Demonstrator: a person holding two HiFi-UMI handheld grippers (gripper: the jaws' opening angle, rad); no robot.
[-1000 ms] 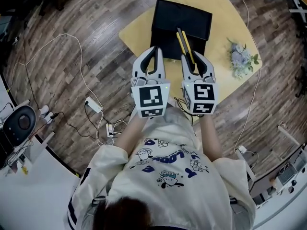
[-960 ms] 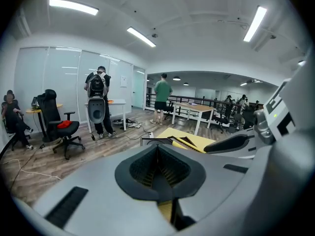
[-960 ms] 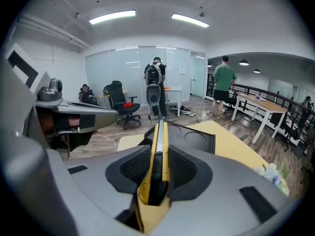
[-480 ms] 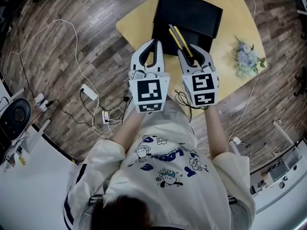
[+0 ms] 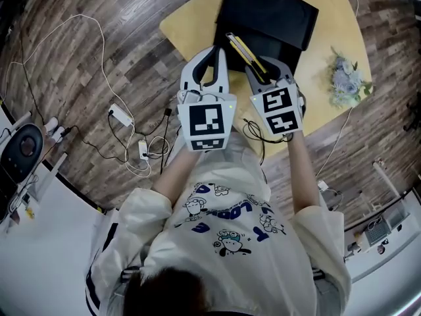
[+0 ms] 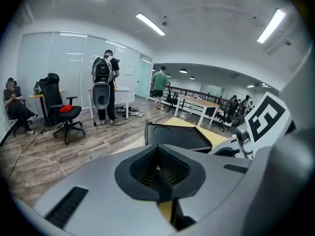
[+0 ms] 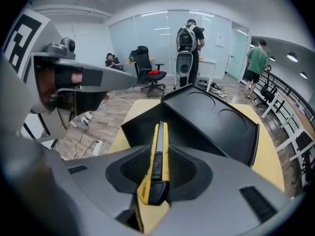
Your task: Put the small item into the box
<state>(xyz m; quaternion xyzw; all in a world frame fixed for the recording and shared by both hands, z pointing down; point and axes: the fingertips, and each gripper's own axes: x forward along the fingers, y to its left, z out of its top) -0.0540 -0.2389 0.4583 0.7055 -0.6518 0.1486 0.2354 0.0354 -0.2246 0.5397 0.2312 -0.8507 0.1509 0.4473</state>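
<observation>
An open black box (image 5: 283,50) stands on the yellow table (image 5: 191,26), its lid (image 5: 273,12) raised behind it. My right gripper (image 5: 264,66) is shut on a yellow-and-black utility knife (image 5: 239,46), whose tip reaches over the box's near edge. In the right gripper view the knife (image 7: 157,156) lies lengthwise between the jaws of that gripper (image 7: 157,176), pointing at the box (image 7: 197,127). My left gripper (image 5: 215,52) hovers beside it at the table's near edge. Seen in its own view, the left gripper (image 6: 160,173) is shut with nothing in it, and the box (image 6: 177,135) lies ahead.
A small bunch of pale flowers (image 5: 346,81) lies on the table's right corner. Cables and a power strip (image 5: 122,116) trail over the wooden floor on the left. Office chairs (image 6: 61,114), desks and standing people (image 7: 187,48) fill the room beyond.
Both grippers have edged forward together toward the box, the knife still held in the right one. The head view has shifted, so the table and box now sit higher in it.
</observation>
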